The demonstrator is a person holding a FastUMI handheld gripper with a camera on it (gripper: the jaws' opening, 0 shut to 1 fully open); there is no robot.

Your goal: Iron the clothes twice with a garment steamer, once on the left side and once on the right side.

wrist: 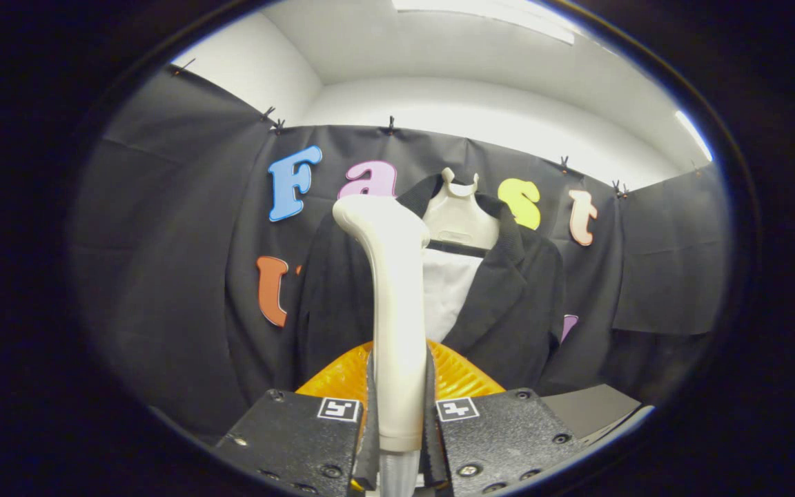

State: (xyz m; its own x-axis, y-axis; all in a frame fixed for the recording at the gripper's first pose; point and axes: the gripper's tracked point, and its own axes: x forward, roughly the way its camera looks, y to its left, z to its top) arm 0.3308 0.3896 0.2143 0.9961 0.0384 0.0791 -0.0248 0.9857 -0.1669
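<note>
Fingers (398, 414) clamped on garment steamer (392, 290) handle, held upright just short of black jacket (508, 304) on its hanger (458, 207); likely pre-pass approach, next press head to jacket's left side and stroke down.

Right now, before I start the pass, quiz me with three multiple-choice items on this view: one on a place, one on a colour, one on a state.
1. Where is the steamer?
A. between the fingers
B. lying on the table
C. hooked on the hanger

2. What colour is the jacket?
A. red
B. black
C. yellow

3. How is the gripper?
A. open, holding nothing
B. shut on the jacket
C. shut on the steamer

Answers: 1 A, its handle rises from between both fingers. 2 B, dark cloth hangs on the pale hanger. 3 C, both fingers press the handle.
</note>
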